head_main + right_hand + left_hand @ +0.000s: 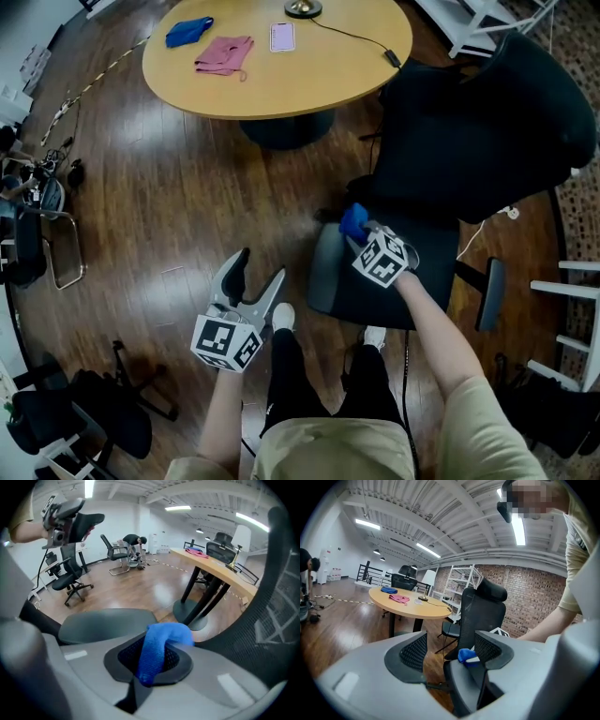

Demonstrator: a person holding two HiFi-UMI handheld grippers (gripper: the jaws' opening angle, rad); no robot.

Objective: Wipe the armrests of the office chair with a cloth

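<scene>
Evidently soft, light and limp, the blue cloth (157,653) sits bunched in the right gripper (361,232), jaws clamped on its middle fold, above the grey armrest (323,277), possibly touching; left gripper (261,264) jaws apart, empty.

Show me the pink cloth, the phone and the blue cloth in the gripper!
pink cloth (223,53): head view, its middle.
phone (282,37): head view, middle of its screen.
held blue cloth (353,223): head view, its bunched end.
</scene>
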